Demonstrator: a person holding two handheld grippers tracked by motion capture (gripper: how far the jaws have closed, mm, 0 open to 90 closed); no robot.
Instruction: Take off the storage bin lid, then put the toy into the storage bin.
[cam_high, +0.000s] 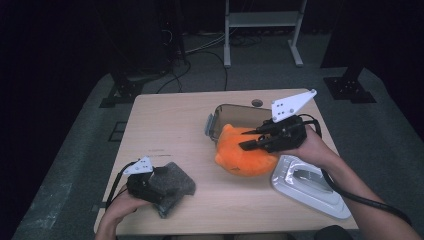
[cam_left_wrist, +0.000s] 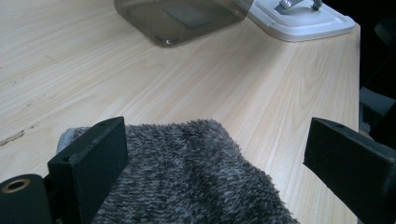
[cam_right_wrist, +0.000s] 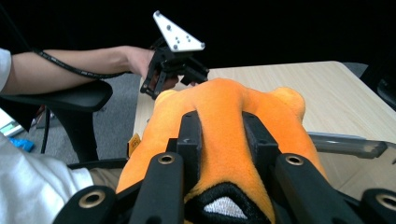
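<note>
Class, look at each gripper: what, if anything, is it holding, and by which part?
The right gripper pinches the orange plush by a fold of its body. The left gripper holds nothing; its open jaws straddle the grey cloth.

On the table (cam_high: 175, 120), the right gripper (cam_high: 250, 139) pinches an orange plush (cam_high: 242, 155) beside a brown tub (cam_high: 235, 114) and white lid (cam_high: 307, 185), while the left gripper (cam_high: 160, 175) rests on a grey cloth (cam_high: 175, 187).

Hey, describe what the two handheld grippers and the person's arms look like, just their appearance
Both the left gripper and the right gripper are black, each with two flat black jaws, brass-coloured pivot bushings and a pale three-cornered plate with small holes on top. A black cable trails from each. The forearms are bare; a white sleeve shows higher up.
</note>
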